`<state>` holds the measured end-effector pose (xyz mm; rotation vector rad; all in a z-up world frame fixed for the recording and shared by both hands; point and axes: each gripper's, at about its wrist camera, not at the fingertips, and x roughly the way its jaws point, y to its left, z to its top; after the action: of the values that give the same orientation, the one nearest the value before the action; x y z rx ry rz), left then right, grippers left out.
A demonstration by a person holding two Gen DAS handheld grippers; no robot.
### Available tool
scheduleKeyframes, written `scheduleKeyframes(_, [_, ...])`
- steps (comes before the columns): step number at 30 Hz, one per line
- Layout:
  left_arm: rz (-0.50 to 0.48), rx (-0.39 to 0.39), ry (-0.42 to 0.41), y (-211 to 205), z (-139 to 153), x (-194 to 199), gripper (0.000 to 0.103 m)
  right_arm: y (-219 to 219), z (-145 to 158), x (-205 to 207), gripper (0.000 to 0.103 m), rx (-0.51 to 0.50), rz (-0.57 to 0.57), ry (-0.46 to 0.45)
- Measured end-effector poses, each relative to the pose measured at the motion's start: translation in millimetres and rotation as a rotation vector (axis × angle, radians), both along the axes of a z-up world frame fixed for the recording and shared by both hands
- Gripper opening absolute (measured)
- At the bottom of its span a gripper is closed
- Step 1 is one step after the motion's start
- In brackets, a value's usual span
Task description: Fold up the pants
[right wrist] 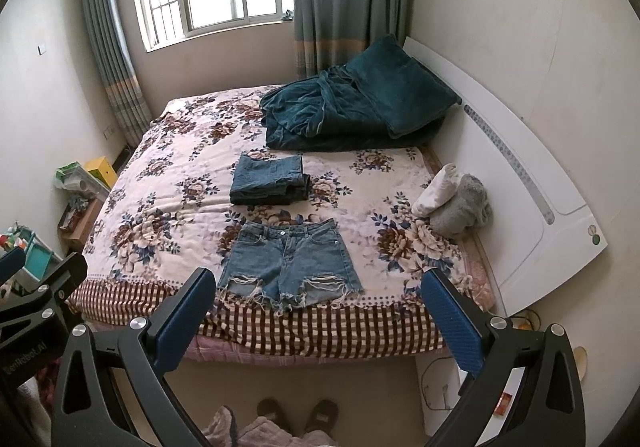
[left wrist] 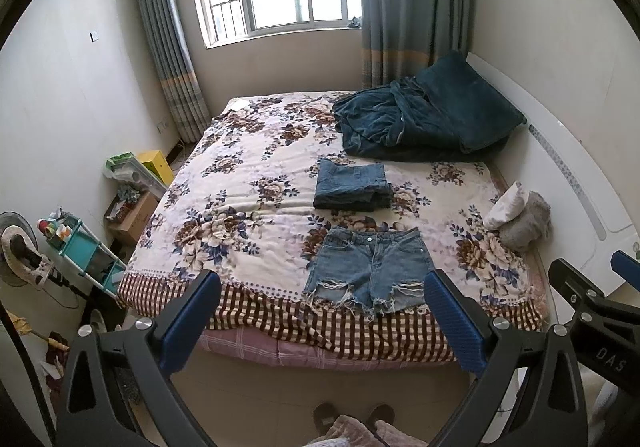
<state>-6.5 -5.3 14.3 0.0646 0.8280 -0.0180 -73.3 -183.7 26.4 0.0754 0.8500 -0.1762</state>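
A pair of light blue denim shorts (left wrist: 370, 267) with frayed hems lies flat near the front edge of the bed (left wrist: 240, 207), waistband away from me; it also shows in the right wrist view (right wrist: 290, 263). A folded stack of darker denim (left wrist: 352, 187) lies just behind it, also in the right wrist view (right wrist: 270, 183). My left gripper (left wrist: 320, 315) is open and empty, held in front of the bed edge, short of the shorts. My right gripper (right wrist: 316, 311) is open and empty, likewise before the bed edge. The right gripper shows at the left wrist view's right edge.
A crumpled teal blanket (left wrist: 424, 119) lies at the far right of the bed. A white and grey bundle (left wrist: 516, 215) sits by the white headboard (left wrist: 580, 175). Boxes and a teal cart (left wrist: 84, 247) stand on the floor at left. My slippered feet (right wrist: 296, 415) are below.
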Motion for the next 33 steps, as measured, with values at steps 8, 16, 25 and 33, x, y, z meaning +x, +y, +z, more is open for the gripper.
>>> scheduleKeyframes(8, [0.000,0.003,0.000,0,-1,-1,0.103,0,0,-1,0.103,0.002,-0.001,0.000])
scheduleKeyframes(16, [-0.003,0.006,-0.002,1,-5,0,0.103,1,1,2,0.103,0.001,-0.005,-0.001])
scheduleKeyframes(25, [-0.003,0.009,-0.001,-1,-5,1,0.103,-3,1,3,0.103,0.000,-0.012,-0.004])
scheduleKeyframes(33, [-0.003,0.011,-0.002,-5,-5,5,0.103,-6,2,9,0.103,0.001,-0.014,-0.007])
